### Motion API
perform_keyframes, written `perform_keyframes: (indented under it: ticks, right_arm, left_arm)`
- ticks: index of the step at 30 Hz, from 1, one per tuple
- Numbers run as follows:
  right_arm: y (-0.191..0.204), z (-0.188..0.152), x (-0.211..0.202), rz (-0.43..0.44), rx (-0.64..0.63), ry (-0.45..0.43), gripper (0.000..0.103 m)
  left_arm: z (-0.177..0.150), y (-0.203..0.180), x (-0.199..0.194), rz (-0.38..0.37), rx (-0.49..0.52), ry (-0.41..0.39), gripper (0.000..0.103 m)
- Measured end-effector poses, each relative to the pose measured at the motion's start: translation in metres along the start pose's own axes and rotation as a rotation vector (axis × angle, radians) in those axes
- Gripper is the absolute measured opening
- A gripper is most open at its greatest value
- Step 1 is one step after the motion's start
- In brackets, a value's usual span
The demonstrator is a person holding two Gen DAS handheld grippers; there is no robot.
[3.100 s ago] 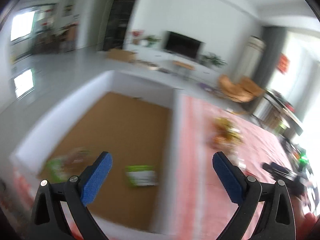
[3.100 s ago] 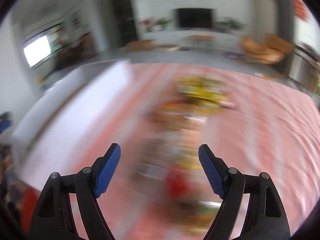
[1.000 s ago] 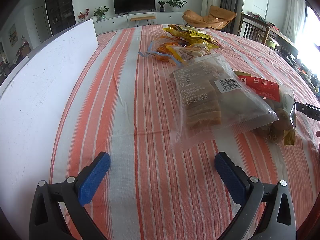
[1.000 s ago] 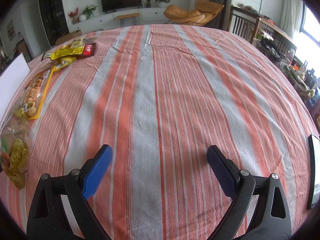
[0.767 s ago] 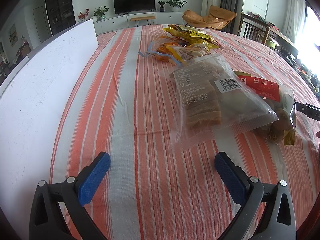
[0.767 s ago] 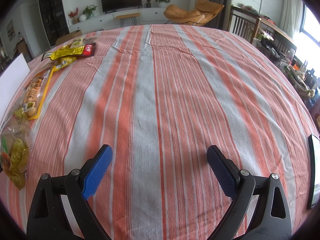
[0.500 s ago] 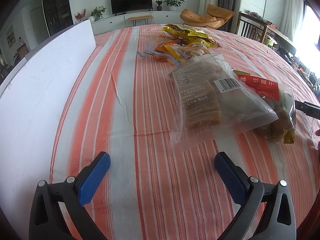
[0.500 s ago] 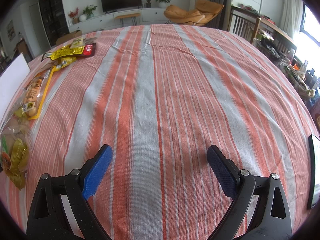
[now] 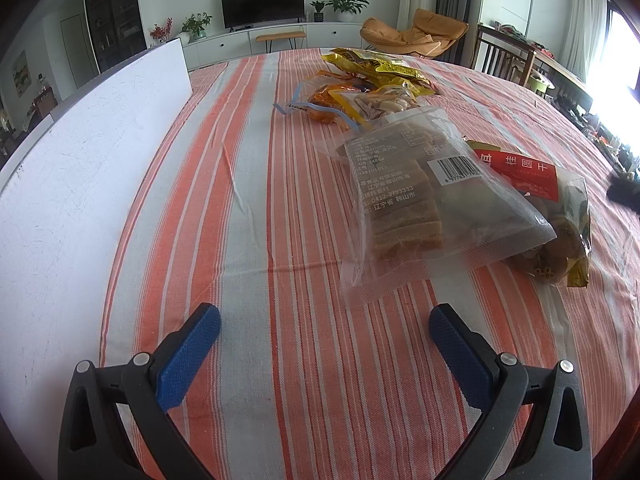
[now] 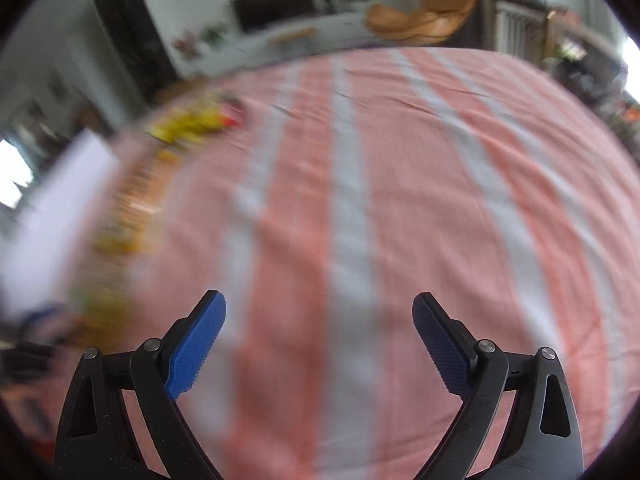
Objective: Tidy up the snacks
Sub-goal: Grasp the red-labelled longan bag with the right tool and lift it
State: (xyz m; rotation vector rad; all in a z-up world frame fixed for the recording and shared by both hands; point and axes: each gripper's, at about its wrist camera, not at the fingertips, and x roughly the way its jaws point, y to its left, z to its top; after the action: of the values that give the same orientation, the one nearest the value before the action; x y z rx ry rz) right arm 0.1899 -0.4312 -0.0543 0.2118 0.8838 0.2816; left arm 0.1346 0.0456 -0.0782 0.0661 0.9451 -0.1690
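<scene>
A clear bag of brown biscuits [image 9: 424,200] lies on the striped tablecloth [image 9: 256,184] just ahead of my left gripper [image 9: 324,320], which is open and holds nothing. To the bag's right rests a red-labelled bag of dried fruit [image 9: 560,216]. Farther back sit orange and yellow snack packets [image 9: 372,80]. My right gripper [image 10: 319,312] is open over bare cloth; its view is blurred, with the snack row [image 10: 132,208] smeared along the left.
A white box wall [image 9: 88,152] runs along the left side of the table. A dark object [image 9: 624,192] pokes in at the right edge. Chairs, a TV and cabinets stand beyond the table.
The left gripper has crept slightly forward. The right gripper, still until half a second ago, is now swinging so its view blurs and the box and snacks come in at the left.
</scene>
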Motion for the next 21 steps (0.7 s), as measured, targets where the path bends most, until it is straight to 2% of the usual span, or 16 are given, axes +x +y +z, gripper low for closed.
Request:
perform_keyframes:
  ticks: [1,2,4,7,10,13,16,17,18,21]
  right_arm:
    - [0.016,0.005,-0.009,0.102,-0.033,-0.016,0.096]
    - [0.032,0.009,-0.015,0.164,-0.079,-0.016,0.096]
    - [0.082,0.014,-0.019,0.236,-0.258,0.023,0.096]
    - [0.145,0.008,0.001,0.180,-0.529,0.101,0.096]
    - [0.173,-0.004,0.034,0.112,-0.669,0.194,0.096]
    - [0.184,-0.012,0.059,0.071,-0.720,0.251,0.096]
    - [0.182,-0.019,0.063,0.087,-0.710,0.269,0.093]
    - [0.179,-0.020,0.061,0.089,-0.687,0.272,0.088]
    - [0.175,-0.021,0.057,0.085,-0.664,0.266,0.070]
    - [0.159,-0.024,0.043,0.118,-0.575,0.268,0.069]
  left_arm:
    - [0.000,0.001,0.000,0.000,0.000,0.000,0.103]
    - [0.000,0.000,0.000,0.000,0.000,0.000,0.103]
    - [0.000,0.001,0.000,0.000,0.000,0.000,0.103]
    - [0.000,0.000,0.000,0.000,0.000,-0.001,0.103]
    - [0.000,0.001,0.000,0.000,-0.001,-0.002,0.103]
    - [0.000,0.001,0.000,0.000,-0.001,-0.003,0.103]
    - [0.000,0.001,0.000,0.000,-0.001,-0.003,0.103]
    - [0.000,0.001,0.000,0.001,0.000,-0.003,0.103]
    - [0.000,0.001,0.000,0.001,0.000,-0.003,0.103]
    - [-0.001,0.001,-0.001,0.002,-0.001,-0.004,0.103]
